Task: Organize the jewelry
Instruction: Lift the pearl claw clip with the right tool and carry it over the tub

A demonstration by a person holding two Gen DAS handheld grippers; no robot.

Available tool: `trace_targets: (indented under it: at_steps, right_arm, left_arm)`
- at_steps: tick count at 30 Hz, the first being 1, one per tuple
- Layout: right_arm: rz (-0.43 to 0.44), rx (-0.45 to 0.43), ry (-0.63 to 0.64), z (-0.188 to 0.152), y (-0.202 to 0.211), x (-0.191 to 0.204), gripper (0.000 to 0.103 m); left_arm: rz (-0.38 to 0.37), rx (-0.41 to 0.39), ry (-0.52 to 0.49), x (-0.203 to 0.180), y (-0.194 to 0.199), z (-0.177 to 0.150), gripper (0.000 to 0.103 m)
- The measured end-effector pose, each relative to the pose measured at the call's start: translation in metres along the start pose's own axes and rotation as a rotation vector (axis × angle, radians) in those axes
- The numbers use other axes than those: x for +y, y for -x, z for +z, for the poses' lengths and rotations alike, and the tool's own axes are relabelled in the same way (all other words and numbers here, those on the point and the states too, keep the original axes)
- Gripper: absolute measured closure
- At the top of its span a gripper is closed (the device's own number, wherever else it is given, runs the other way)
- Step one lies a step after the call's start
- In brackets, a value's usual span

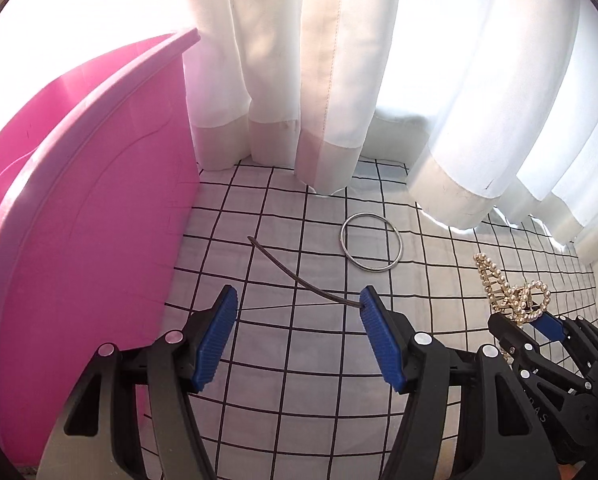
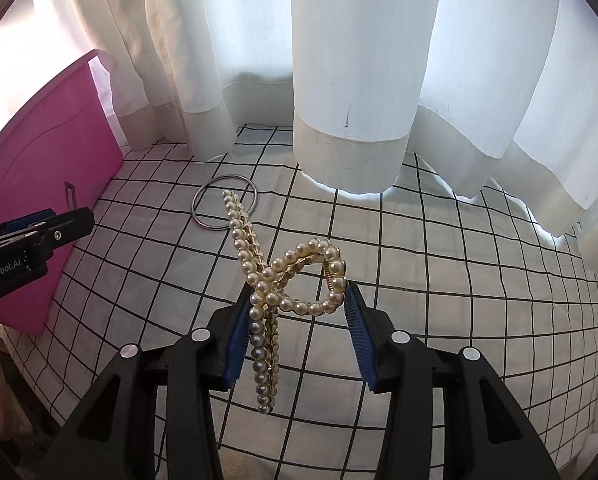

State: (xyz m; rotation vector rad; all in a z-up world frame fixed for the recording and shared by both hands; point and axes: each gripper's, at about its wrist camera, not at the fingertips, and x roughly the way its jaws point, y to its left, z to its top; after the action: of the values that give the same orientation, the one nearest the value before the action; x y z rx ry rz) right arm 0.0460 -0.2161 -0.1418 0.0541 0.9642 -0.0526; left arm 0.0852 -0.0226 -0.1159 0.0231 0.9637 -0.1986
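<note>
My right gripper (image 2: pixel 297 300) is shut on a pearl hair claw clip (image 2: pixel 287 276) and holds it above the checked cloth; the clip's loop sits between the blue pads. The clip also shows in the left wrist view (image 1: pixel 511 292), with the right gripper (image 1: pixel 527 324) at lower right. My left gripper (image 1: pixel 297 300) is open and empty, low over the cloth beside the pink box (image 1: pixel 79 220). A silver bangle (image 1: pixel 371 247) lies on the cloth ahead, also in the right wrist view (image 2: pixel 225 203). A thin dark cord (image 1: pixel 295 278) lies between the left gripper's fingers.
White curtains (image 1: pixel 331 80) hang down to the cloth along the back. The pink box (image 2: pixel 39 184) stands at the left with its lid up. The checked cloth (image 2: pixel 459 280) covers the surface and drops off at the right edge.
</note>
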Motion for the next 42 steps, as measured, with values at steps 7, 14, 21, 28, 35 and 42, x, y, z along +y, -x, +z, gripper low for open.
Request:
trace_targets:
  at_steps: [7, 14, 21, 28, 35, 42]
  right_arm:
    - [0.020, -0.104, 0.046, 0.027, 0.044, 0.012, 0.063]
    - [0.070, -0.204, 0.126, 0.060, 0.081, 0.043, 0.063]
    - [0.178, -0.293, 0.252, 0.100, 0.110, 0.107, 0.063]
    - [0.294, -0.330, 0.365, 0.132, 0.116, 0.186, 0.063]
    - [0.368, -0.291, 0.448, 0.150, 0.101, 0.259, 0.063]
    - [0.386, -0.226, 0.495, 0.156, 0.073, 0.305, 0.063]
  left_arm:
    - [-0.009, -0.085, 0.014, 0.000, 0.048, 0.020, 0.042]
    - [0.007, -0.181, 0.058, 0.017, 0.095, 0.038, 0.042]
    - [0.076, -0.280, 0.134, 0.064, 0.147, 0.053, 0.042]
    - [0.206, -0.314, 0.234, 0.142, 0.172, 0.054, 0.042]
    - [0.292, -0.282, 0.316, 0.204, 0.167, 0.042, 0.042]
    - [0.299, -0.209, 0.378, 0.239, 0.134, 0.027, 0.042]
